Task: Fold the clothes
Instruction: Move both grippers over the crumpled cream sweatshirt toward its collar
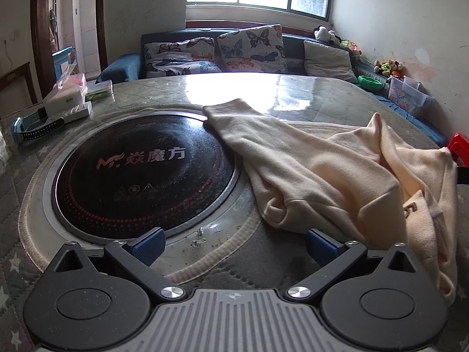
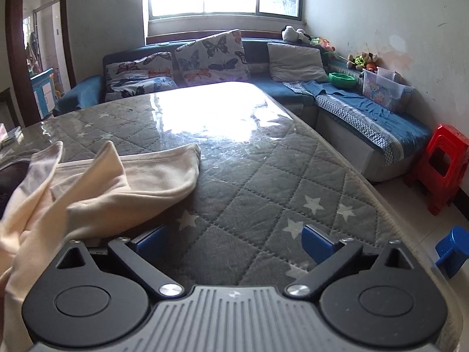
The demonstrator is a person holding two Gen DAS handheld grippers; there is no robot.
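A cream garment lies rumpled on the quilted table, one sleeve stretched toward the black round cooktop. In the right wrist view the same cream garment fills the left side, bunched and draped off the table's near edge. My left gripper stands open just in front of the garment's lower fold, its right blue pad close to the cloth, nothing between the fingers. My right gripper is open over bare quilted cover, with the garment's edge beside its left pad.
A glossy film covers the grey star-quilted table. White boxes and a blue watch sit at its left. A blue corner sofa with butterfly cushions runs behind. A red stool and a blue stool stand on the floor at right.
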